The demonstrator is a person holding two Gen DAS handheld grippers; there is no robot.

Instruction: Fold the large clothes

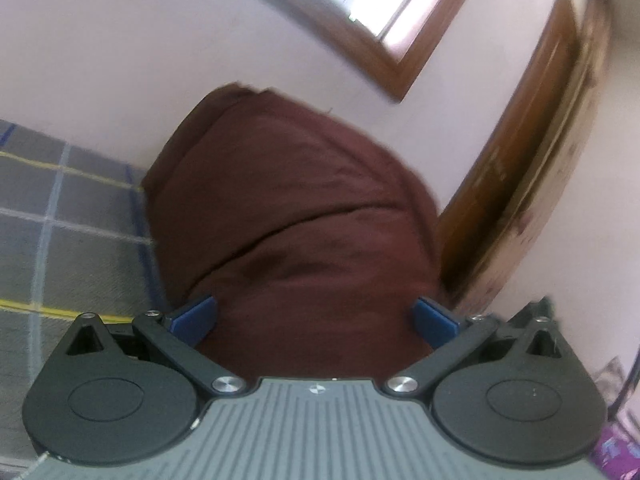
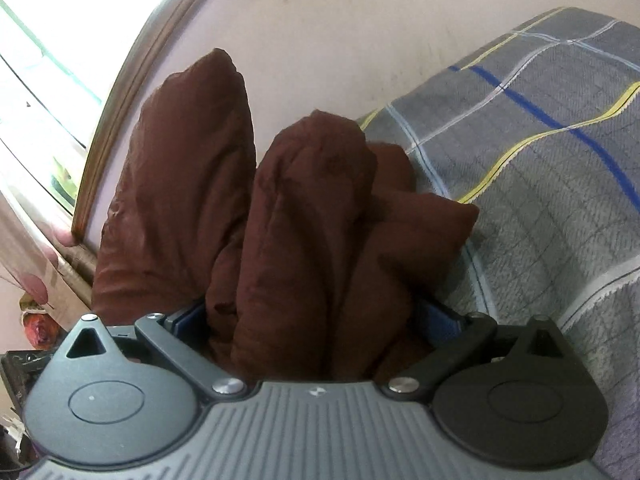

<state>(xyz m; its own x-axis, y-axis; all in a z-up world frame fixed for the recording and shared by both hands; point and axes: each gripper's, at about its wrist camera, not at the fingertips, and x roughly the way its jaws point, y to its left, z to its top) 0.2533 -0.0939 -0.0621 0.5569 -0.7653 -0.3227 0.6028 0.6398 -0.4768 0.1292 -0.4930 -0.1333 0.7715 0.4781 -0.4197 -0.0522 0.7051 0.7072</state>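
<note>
A large dark brown garment (image 1: 288,200) lies bunched on a grey plaid bedsheet (image 1: 60,220) against the pink wall. In the left wrist view it fills the space in front of my left gripper (image 1: 314,314), whose jaws stand wide; the blue pads (image 1: 196,318) flank the cloth without squeezing it. In the right wrist view the brown garment (image 2: 304,220) rises in thick upright folds between the wide jaws of my right gripper (image 2: 314,316). It rests loose between the blue pads (image 2: 186,320), and the fingertips are hidden by cloth. The bedsheet (image 2: 540,160) spreads to the right.
A wood-framed window (image 1: 384,64) and a wooden frame (image 1: 520,160) stand on the wall beyond the garment. In the right wrist view a bright window with a wooden frame (image 2: 120,100) and a pale curtain (image 2: 24,240) are on the left.
</note>
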